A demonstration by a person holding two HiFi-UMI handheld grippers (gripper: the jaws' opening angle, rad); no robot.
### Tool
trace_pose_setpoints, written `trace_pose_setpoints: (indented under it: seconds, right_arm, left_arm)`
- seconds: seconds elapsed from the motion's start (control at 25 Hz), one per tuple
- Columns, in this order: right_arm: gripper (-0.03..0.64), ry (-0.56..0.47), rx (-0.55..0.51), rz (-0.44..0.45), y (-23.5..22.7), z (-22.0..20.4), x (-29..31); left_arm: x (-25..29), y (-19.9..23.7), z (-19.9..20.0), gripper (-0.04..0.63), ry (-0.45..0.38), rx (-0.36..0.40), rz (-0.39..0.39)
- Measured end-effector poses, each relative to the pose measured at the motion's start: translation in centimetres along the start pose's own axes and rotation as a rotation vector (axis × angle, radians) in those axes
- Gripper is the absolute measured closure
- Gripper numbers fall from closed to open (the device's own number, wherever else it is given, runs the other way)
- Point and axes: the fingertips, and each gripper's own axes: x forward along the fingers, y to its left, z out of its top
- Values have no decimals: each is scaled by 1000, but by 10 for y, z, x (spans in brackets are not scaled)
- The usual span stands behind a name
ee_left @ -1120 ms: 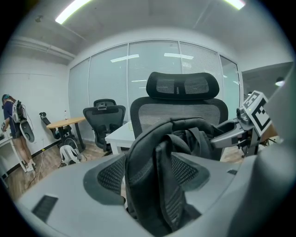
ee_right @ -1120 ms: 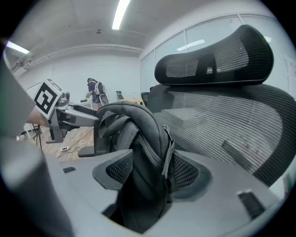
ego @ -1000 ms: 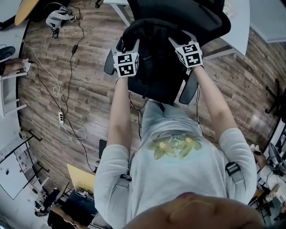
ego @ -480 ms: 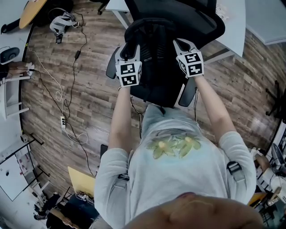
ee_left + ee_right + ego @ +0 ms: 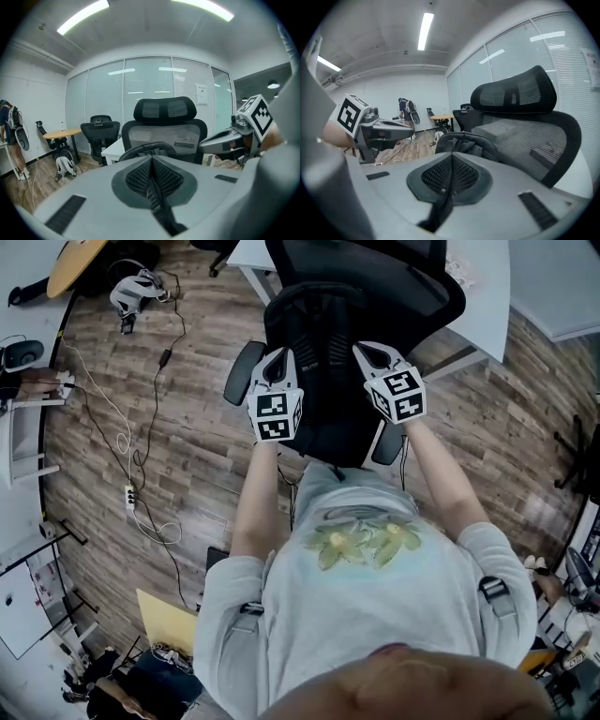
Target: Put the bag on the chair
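A black bag lies on the seat of a black mesh office chair, straight in front of me. My left gripper is over the bag's left side and my right gripper over its right side. In the left gripper view the jaws stand together with a dark strap of the bag pinched between the pads; the bag's top shows just beyond. The right gripper is shut the same way on a dark strap, with the bag ahead of it.
The chair's armrests flank the bag. A white desk stands behind the chair. Cables and a power strip run over the wooden floor at left, near a white object. A second black chair stands by a wooden table.
Both grippers have drawn back toward my body, lower in the head view, and sit a little closer together. The bag stays on the seat.
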Motion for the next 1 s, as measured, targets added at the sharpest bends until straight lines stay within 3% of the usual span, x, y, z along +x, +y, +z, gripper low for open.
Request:
trace_pose_setpoints:
  seconds: [0.24,0.44,0.6,1.0]
  right_arm:
    - [609,-33,17,1,23,12,-23]
    - [609,-30,41,-2,45,17,-39]
    - [609,-39,31,6,66,18,-51]
    - [609,-60,26,-34,88,19,-70]
  left_arm:
    - [-28,-26,15,578,-20,23,-38]
    - [-49,-35,20,580,-42,-32,-38]
    - [-63,-41,17,580,-28,-24,-34]
    - [-85,-59,12,580,-36,-52,-111]
